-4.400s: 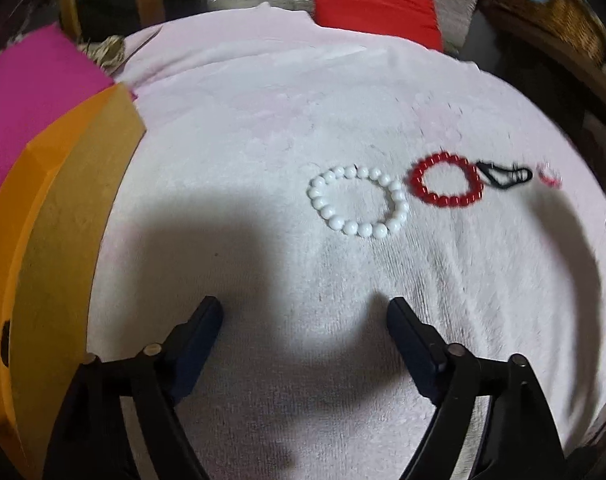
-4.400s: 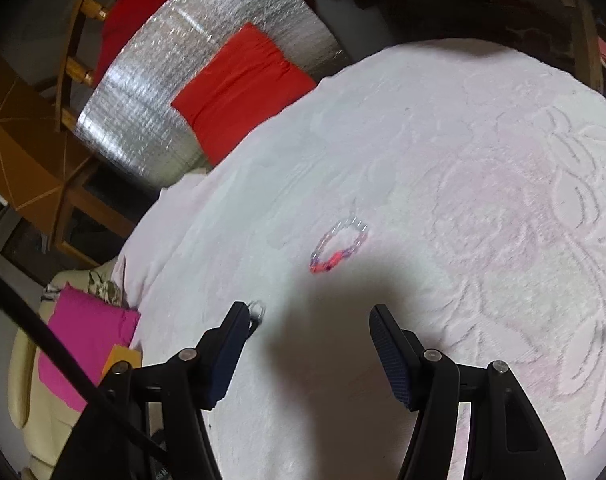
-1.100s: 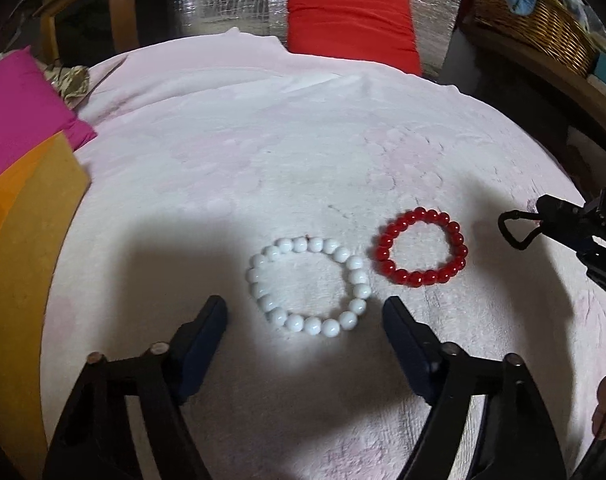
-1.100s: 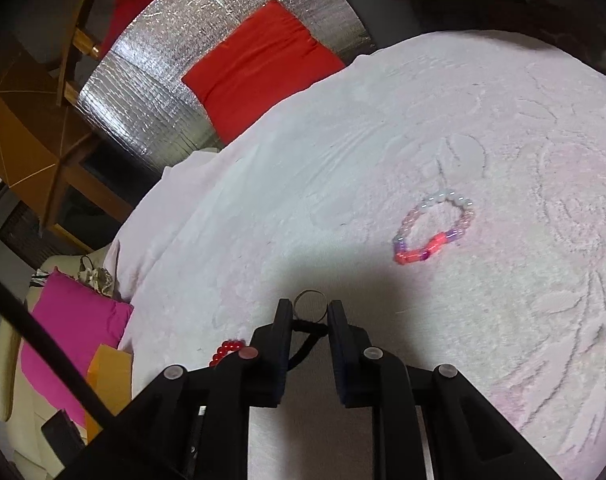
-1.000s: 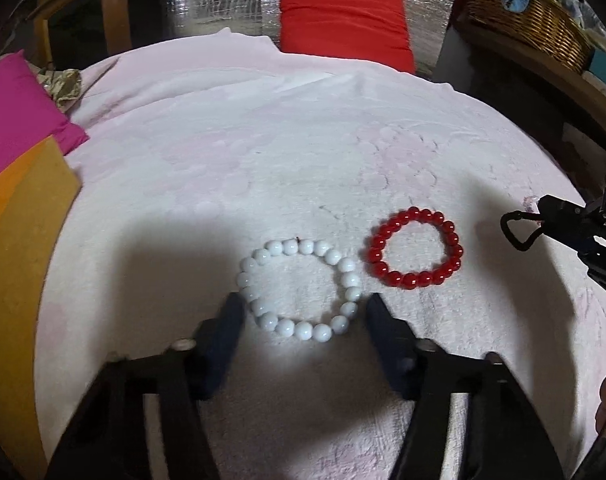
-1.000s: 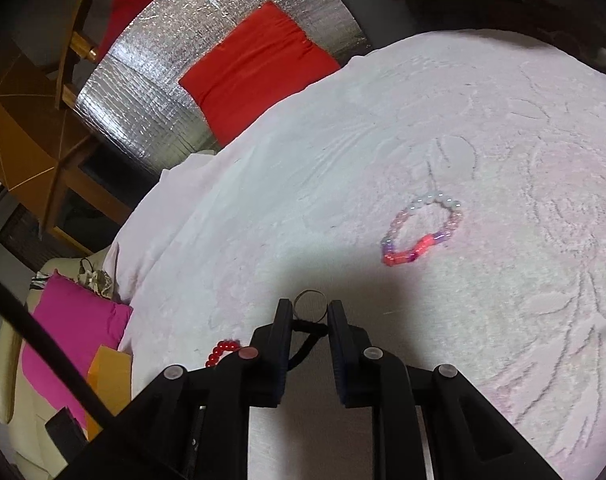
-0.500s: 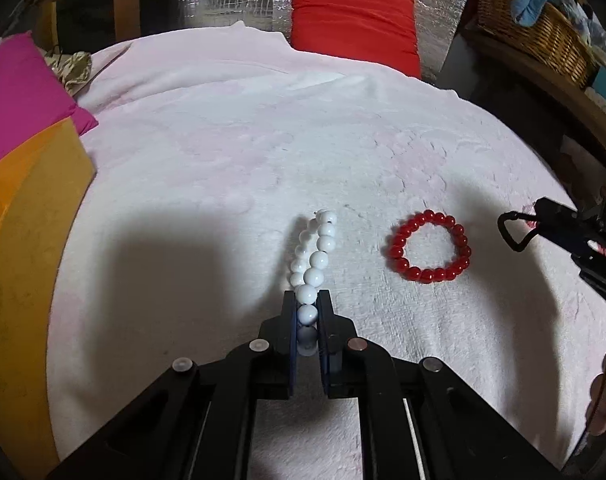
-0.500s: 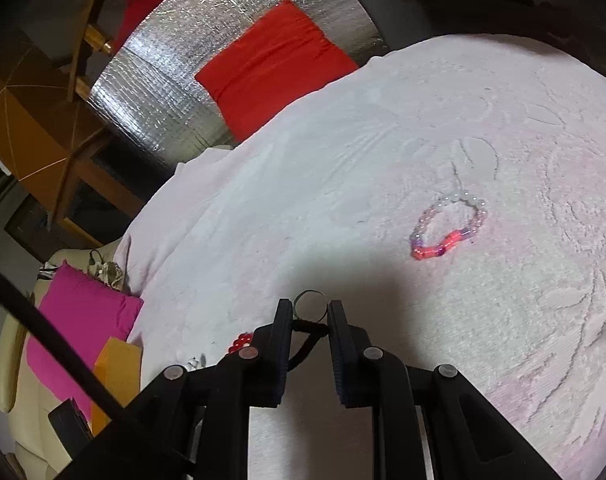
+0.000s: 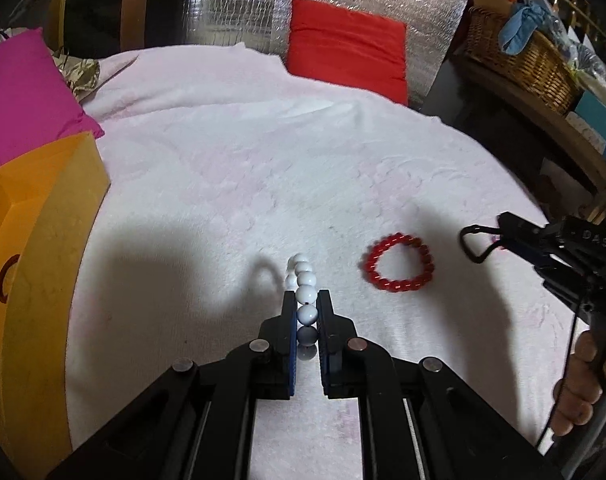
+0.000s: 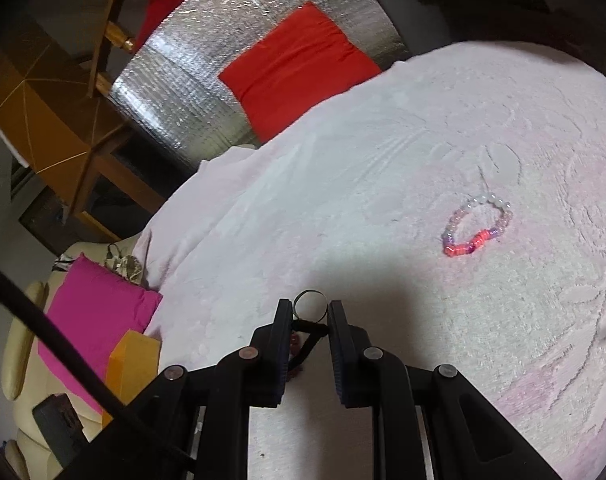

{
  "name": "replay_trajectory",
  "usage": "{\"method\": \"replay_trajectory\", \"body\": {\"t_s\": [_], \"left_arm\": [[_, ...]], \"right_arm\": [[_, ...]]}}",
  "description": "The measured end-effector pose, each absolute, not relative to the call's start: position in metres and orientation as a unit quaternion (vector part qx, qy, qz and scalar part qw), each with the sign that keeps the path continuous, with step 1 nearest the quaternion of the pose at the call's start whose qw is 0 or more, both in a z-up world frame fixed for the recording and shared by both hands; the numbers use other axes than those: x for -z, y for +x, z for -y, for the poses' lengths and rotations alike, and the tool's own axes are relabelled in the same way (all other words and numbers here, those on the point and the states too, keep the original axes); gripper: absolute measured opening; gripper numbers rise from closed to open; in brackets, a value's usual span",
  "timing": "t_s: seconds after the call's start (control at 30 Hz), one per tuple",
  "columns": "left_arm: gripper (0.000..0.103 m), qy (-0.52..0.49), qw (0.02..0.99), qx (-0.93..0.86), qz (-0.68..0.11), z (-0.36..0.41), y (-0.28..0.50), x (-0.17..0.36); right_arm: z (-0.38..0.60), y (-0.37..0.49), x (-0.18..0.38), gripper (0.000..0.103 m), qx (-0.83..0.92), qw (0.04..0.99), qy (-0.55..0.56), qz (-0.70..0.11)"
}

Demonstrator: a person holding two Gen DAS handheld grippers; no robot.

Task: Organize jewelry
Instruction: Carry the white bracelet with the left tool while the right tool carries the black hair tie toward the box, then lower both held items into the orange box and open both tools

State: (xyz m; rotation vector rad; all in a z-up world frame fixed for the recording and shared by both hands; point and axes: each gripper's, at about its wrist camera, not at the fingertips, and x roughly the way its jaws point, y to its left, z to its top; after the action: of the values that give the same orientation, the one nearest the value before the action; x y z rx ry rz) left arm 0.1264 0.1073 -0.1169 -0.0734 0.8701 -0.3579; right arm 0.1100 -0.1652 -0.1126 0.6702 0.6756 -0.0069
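White bead bracelet (image 9: 305,292) clamped in left gripper (image 9: 306,300), near beads hidden; right gripper (image 10: 310,312) pinching black cord loop (image 10: 309,334), partly hidden.

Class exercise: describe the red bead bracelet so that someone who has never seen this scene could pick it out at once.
Start from the pale pink blanket covering the surface. Just right of the left tool, which is shut on a white bead bracelet, a closed ring of beads lies flat: the red bead bracelet. It alone is solid red and not held.

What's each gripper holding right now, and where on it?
Left gripper: white bead bracelet, pinched across its near beads. Right gripper: black cord loop with a ring, clamped at the cord.
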Motion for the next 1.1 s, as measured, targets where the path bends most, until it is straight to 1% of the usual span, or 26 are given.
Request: {"method": "replay_trajectory", "body": {"t_s": [0.73,1.1], "left_arm": [[0.009,-0.043,0.907,0.209,-0.363,-0.109,0.072,0.065],[0.009,-0.060,0.923,0.204,-0.322,-0.151,0.041,0.039]], "right_arm": [[0.125,0.095,0.099,0.020,-0.036,0.912,0.259,-0.317],[0.082,0.087,0.097,0.020,-0.061,0.922,0.227,-0.309]]}}
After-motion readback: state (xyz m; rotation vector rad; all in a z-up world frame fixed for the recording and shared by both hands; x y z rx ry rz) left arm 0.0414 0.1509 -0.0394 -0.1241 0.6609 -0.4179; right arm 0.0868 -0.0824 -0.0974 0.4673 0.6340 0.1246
